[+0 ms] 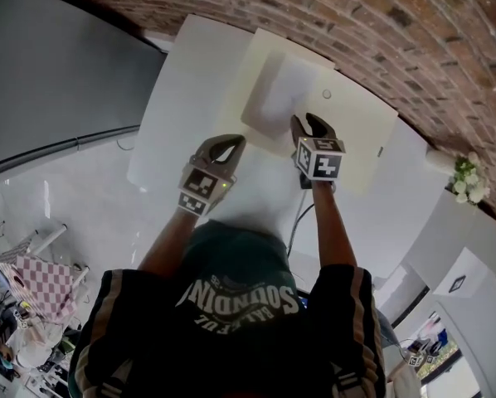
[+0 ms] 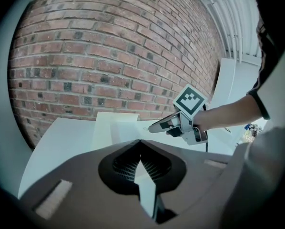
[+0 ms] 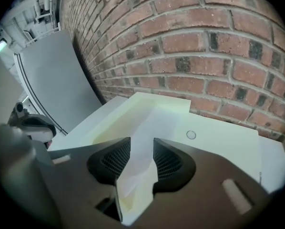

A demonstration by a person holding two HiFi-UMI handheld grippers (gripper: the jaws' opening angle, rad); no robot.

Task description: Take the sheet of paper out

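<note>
Nearest us, at centre left of the head view, we held the left gripper (image 1: 235, 142) with its jaws together on nothing, apparently in reserve. Just beyond, the right gripper (image 1: 303, 118) had its jaws apart at the near edge of the sheet of paper (image 1: 289, 85), probably ready to pinch it. The sheet lay against a cream folder (image 1: 360, 139) on the white desk (image 1: 177, 106), with the brick wall (image 1: 397, 23) behind.

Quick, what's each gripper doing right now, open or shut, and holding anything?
Left gripper: shut, jaw tips together, nothing held.
Right gripper: open, nothing gripped; pale paper shows through the gap.
</note>
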